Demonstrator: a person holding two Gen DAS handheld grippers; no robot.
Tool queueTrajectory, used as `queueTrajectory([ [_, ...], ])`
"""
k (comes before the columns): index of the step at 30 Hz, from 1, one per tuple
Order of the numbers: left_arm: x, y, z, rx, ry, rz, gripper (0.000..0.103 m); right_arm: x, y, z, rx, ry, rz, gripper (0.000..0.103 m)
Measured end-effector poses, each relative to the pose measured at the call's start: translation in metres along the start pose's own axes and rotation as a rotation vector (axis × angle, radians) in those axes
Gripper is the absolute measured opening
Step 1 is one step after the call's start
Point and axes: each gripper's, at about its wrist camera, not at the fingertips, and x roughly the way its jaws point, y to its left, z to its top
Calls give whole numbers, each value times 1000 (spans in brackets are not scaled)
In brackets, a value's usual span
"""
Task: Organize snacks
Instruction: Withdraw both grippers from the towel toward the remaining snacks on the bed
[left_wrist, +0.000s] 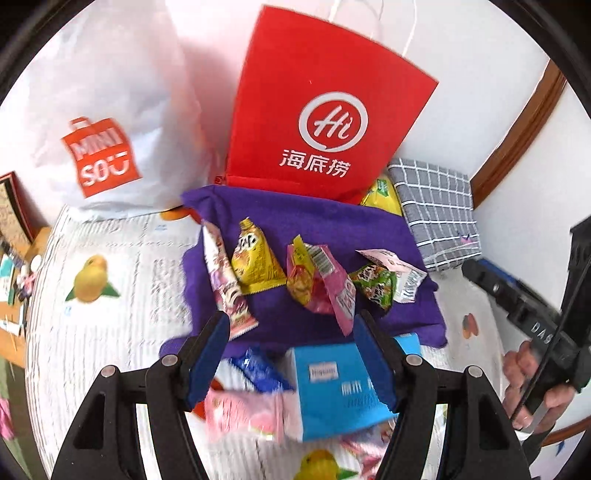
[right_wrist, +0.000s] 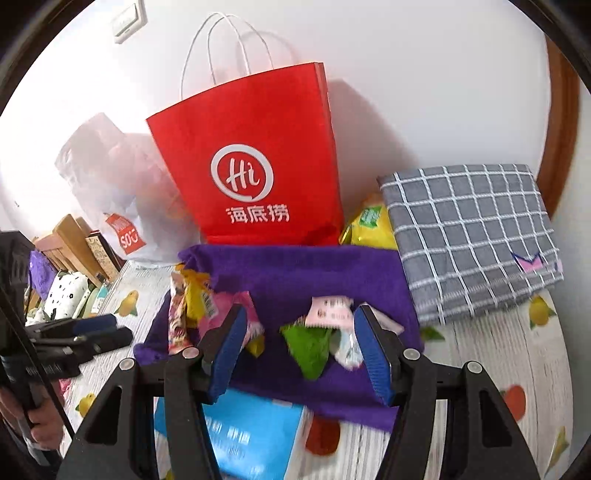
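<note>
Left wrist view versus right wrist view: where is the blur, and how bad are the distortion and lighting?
Left wrist view: strong fisheye bending with a dark rim; the blue box and pink packet near the lens are smeared, while the red bag stays sharp. Right wrist view: the same bending; the green packet is blurred, the checked cloth is crisp, and the bright white wall looks washed out.

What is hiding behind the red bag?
A yellow packet pokes out from behind the red bag's right corner, next to the checked cloth. Only part of it shows. Anything else behind the bag, or inside it, is covered.
</note>
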Motion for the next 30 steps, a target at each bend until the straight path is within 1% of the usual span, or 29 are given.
queueTrajectory([
  [4,-23,4,-14,-7,-15,-1,67,-17,3,-22,15,4,4,61],
  [8,-44,3,-25,7,-32,-19,67,-32,8,-48,7,45,-14,61],
  [14,-68,0,-43,25,-60,-59,68,-51,12,-81,40,58,-22,61],
  [22,-86,3,-63,26,-75,-96,68,-54,15,-116,97,122,-15,61],
  [26,-90,6,-70,38,-79,-96,68,-44,20,-132,129,162,9,61],
  [30,-92,11,-72,33,-81,-105,68,-31,32,-144,125,212,24,61],
])
